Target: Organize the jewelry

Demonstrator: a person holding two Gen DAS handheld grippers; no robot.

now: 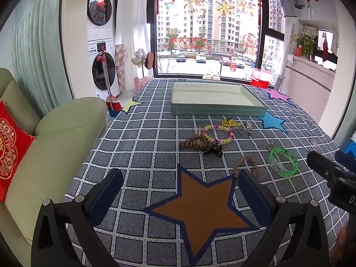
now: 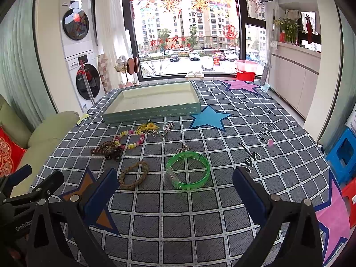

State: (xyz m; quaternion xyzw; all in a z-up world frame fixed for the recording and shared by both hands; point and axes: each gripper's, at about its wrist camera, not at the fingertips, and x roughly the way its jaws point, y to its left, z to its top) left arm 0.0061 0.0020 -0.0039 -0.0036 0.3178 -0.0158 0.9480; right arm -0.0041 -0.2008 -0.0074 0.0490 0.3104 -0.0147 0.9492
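Note:
A shallow teal tray (image 1: 219,109) (image 2: 153,112) with a cream inside stands at the far side of the checked tablecloth. In front of it lies loose jewelry: a green bangle (image 1: 283,161) (image 2: 188,170), a braided tan bracelet (image 1: 244,164) (image 2: 134,174), a brown bead strand (image 1: 193,142) (image 2: 105,148), a pink and yellow bead bracelet (image 1: 220,134) (image 2: 130,139), a yellow piece (image 1: 230,123) (image 2: 148,126) and small silver pieces (image 1: 248,129) (image 2: 168,129). My left gripper (image 1: 180,181) hangs open over the orange star (image 1: 200,213). My right gripper (image 2: 175,183) is open, just short of the green bangle.
A pale green sofa (image 1: 55,151) with a red cushion (image 1: 11,151) borders the table's left side. Blue and red stools (image 2: 342,155) stand at the right edge. Felt stars lie on the cloth, a blue one (image 2: 210,118) right of the tray.

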